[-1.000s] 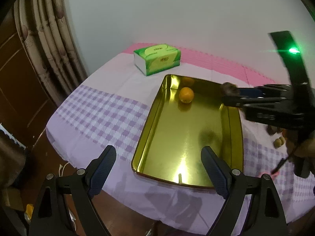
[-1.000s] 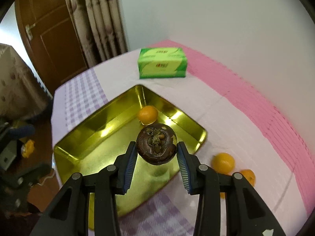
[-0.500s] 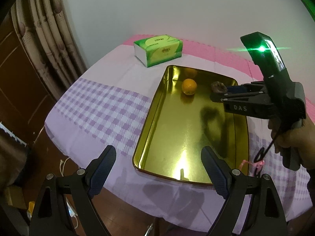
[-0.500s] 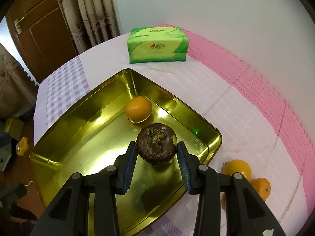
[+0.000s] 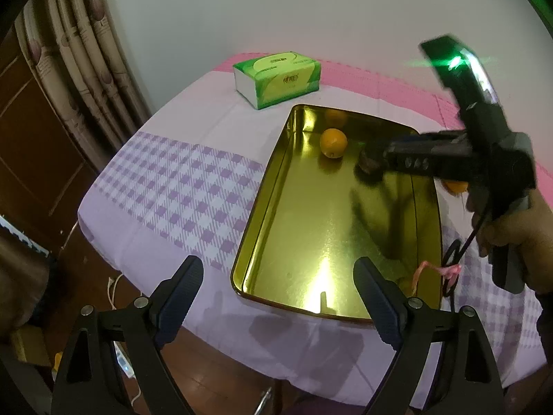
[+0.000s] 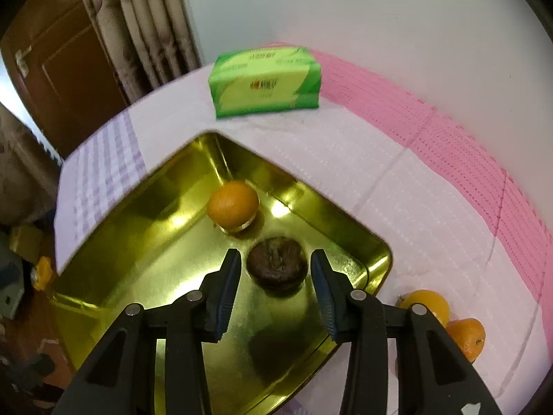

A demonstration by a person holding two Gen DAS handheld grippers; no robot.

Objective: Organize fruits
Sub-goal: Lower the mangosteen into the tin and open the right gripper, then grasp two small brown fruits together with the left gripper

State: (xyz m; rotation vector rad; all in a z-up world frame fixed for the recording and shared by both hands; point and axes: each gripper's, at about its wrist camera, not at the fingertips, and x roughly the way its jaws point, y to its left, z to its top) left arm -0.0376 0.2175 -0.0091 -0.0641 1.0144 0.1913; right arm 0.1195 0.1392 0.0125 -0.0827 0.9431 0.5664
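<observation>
The right hand-held gripper (image 6: 275, 278) had just opened; the brown fruit (image 6: 276, 267) sat loose between its jaws in the gold tray (image 6: 114, 238). The left hand-held gripper (image 5: 276, 306) was spread wide.

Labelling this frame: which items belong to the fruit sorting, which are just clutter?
Job: tray, orange in tray, dark fruit between the right gripper's just-opened jaws, two oranges on the cloth.
Clutter: tissue pack, curtain, door.

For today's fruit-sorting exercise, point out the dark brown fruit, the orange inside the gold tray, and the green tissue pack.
Dark brown fruit (image 6: 276, 265): right wrist view, on its wrinkled top.
Orange (image 6: 233, 204): right wrist view, middle of its peel.
Green tissue pack (image 6: 264, 84): right wrist view, on its front face.
</observation>
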